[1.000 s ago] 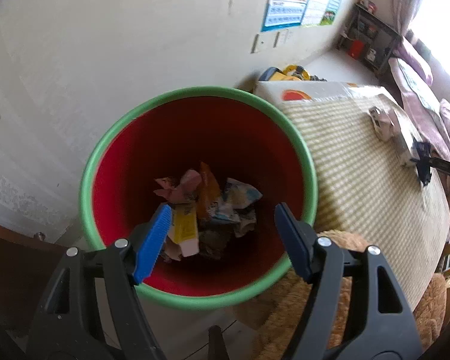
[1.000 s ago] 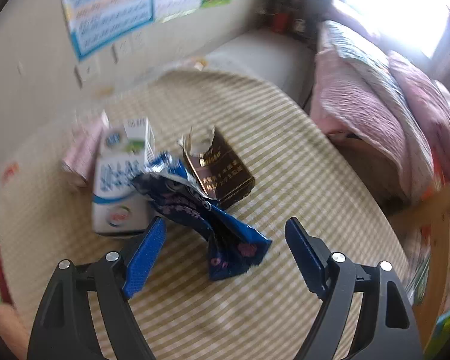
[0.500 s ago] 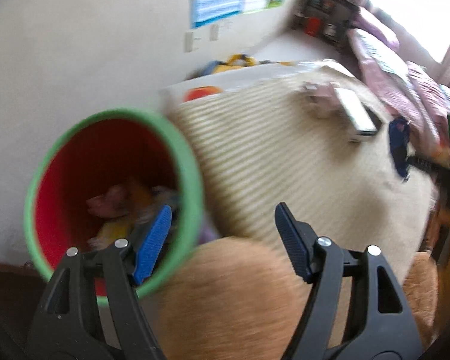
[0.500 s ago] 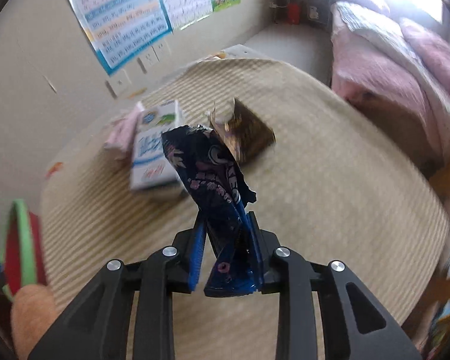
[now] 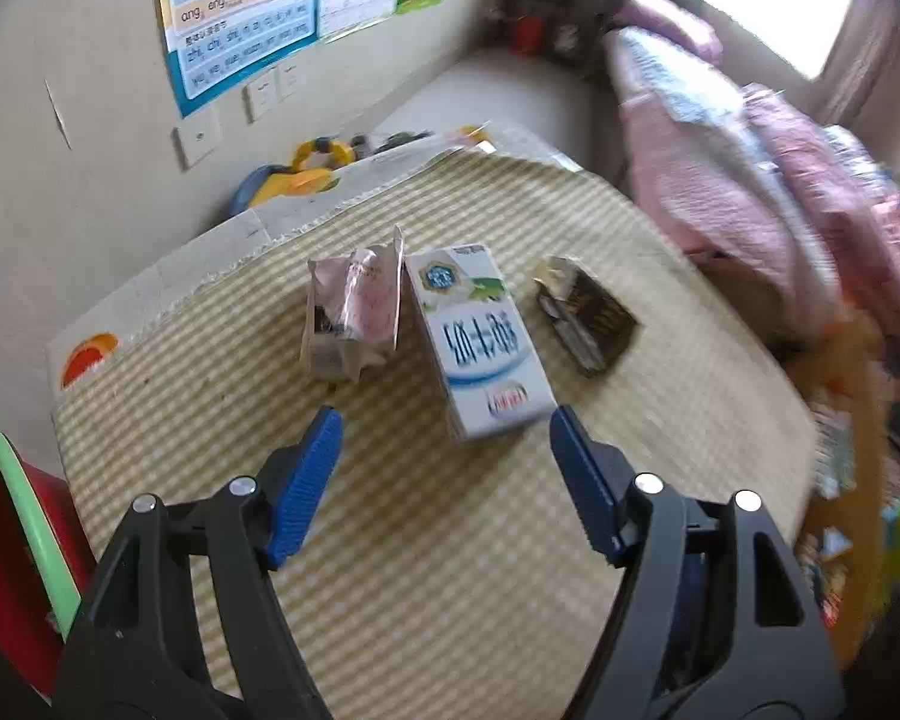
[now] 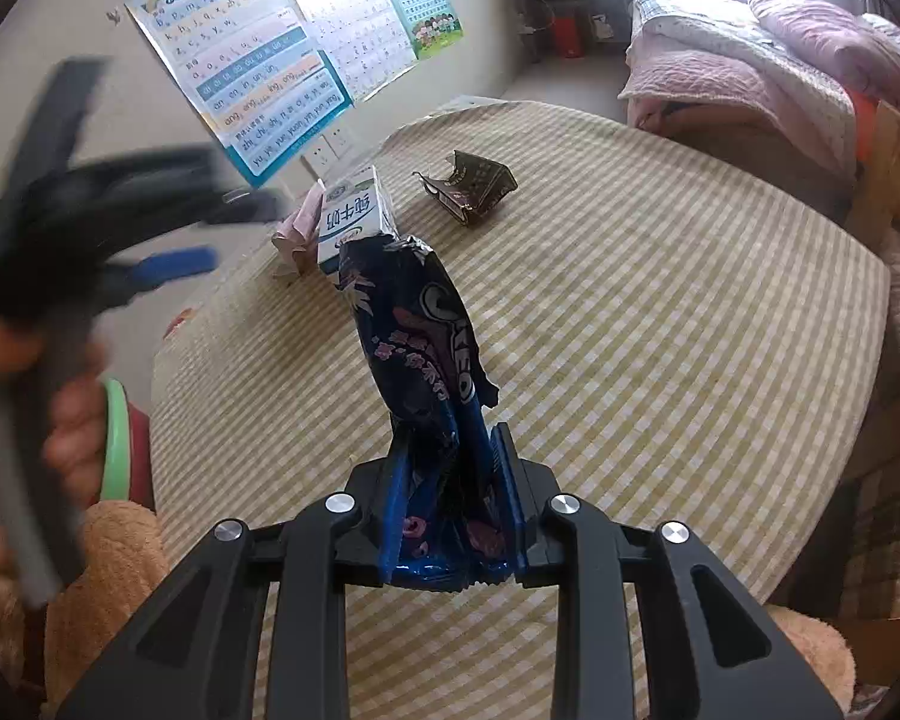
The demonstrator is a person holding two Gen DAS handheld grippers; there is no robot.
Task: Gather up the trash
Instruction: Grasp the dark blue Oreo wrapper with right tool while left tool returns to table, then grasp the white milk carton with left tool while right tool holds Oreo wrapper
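Gripping a dark blue wrapper [image 6: 426,360], the right claw [image 6: 450,504] had just closed on its lower end, and the crumpled length stood up from the pads toward 12 o'clock. The left claw [image 5: 444,474] hung open with nothing between its blue pads, tilted down over the checked surface [image 5: 450,570].

The bin [image 5: 12,540], red inside with a green rim, showed only as a sliver at 8 o'clock in the left view; its contents could not be seen. In the right view its rim [image 6: 116,438] peeked out at 9 o'clock, beside a blurred hand [image 6: 60,420] holding the left claw's handle.

On the surface lay three pieces, side by side: a pink packet [image 5: 354,312] at 11 o'clock of the open pads, a white carton [image 5: 480,342] at 12 just beyond the right pad, and a torn brown box [image 5: 588,315] at 1 o'clock, a little apart. The near half of the surface was bare cloth. Its far edge met a white board [image 5: 168,276] by the wall, and a bed [image 5: 780,180] flanked its right edge.
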